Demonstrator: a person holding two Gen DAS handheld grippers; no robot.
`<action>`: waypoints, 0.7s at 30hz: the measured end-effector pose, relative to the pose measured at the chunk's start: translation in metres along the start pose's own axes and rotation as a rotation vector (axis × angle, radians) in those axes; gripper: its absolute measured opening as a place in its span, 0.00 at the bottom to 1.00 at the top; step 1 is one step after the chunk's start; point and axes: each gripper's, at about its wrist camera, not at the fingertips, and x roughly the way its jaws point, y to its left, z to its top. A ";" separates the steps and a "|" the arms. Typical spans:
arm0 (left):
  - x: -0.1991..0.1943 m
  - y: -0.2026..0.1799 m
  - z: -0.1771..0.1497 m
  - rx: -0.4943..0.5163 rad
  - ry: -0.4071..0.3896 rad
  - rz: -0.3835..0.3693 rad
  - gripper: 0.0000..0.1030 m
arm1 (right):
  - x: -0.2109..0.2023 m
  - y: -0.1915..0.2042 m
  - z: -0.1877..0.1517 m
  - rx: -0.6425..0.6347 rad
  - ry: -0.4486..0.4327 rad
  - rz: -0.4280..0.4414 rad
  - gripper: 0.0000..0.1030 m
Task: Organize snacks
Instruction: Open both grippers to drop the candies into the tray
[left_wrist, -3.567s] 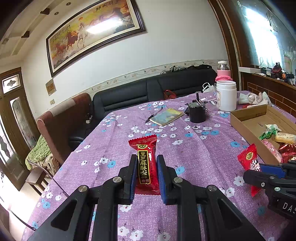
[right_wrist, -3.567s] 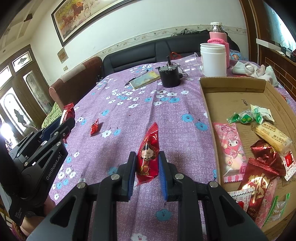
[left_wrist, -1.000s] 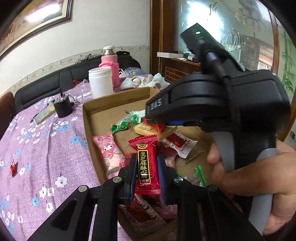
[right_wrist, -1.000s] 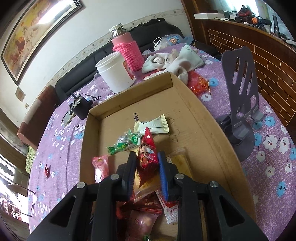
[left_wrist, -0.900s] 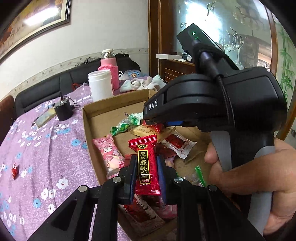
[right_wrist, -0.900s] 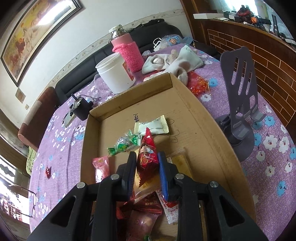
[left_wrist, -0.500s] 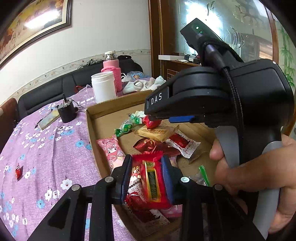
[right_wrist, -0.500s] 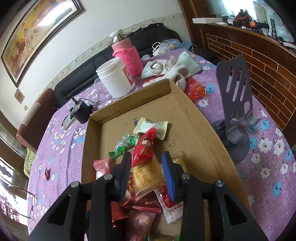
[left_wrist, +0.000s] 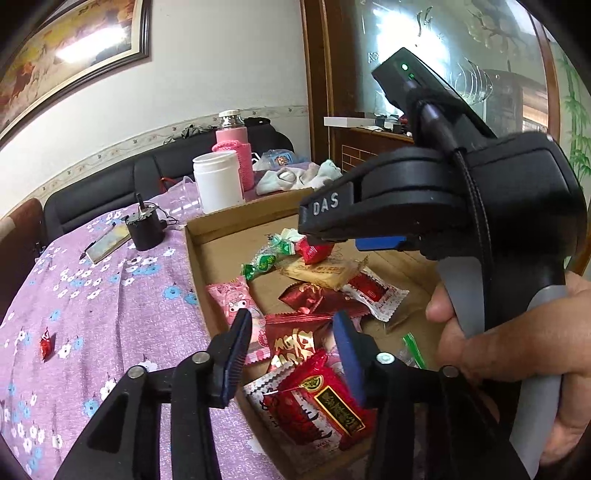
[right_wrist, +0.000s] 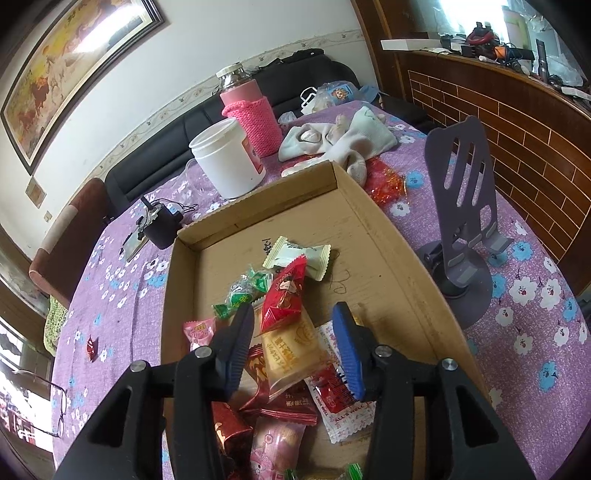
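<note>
Left wrist view: left gripper (left_wrist: 291, 347) low centre of frame, jaws opening, moderately apart, pads clear of any wrapper. Red snack bar (left_wrist: 321, 410) with gold label lay tilted in the gap, low near the right pad, resting on other packets at the near edge of the cardboard box (left_wrist: 236, 221). Whether it brushed the right pad, cannot tell.

Right wrist view: right gripper (right_wrist: 293, 347) low centre, jaws also opening, gripping nothing. Red triangular snack (right_wrist: 284, 299) lay just beyond the fingertips, centre frame, on top of a yellow biscuit packet (right_wrist: 291, 354) that sat between the pads without being squeezed.

Only the left view showed the right gripper's black body and the hand (left_wrist: 517, 343) holding its grey grip, filling the right half of the frame. Only the right view showed the grey phone stand (right_wrist: 465, 229) at right and glasses (right_wrist: 48, 410) at the lower left edge.

Box contents in right view: white candy (right_wrist: 299, 254) near centre, green candies (right_wrist: 243, 291) left of it, pink packet (right_wrist: 199, 332) by the left wall, more red and white wrappers at bottom. One small red candy (right_wrist: 90, 349) lay outside on the purple floral tablecloth (right_wrist: 122, 295), left of frame. White jar (right_wrist: 229, 162) and pink bottle (right_wrist: 251, 114) stood behind the box, upper centre.
</note>
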 end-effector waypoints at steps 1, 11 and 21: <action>-0.001 0.001 0.000 -0.003 -0.004 0.000 0.51 | -0.001 0.000 0.000 -0.001 -0.001 0.000 0.43; -0.005 0.006 0.001 -0.012 -0.029 0.030 0.62 | -0.005 0.003 -0.001 -0.012 -0.015 -0.011 0.47; -0.009 0.009 0.001 -0.009 -0.045 0.063 0.71 | -0.005 0.004 -0.001 -0.015 -0.019 -0.015 0.49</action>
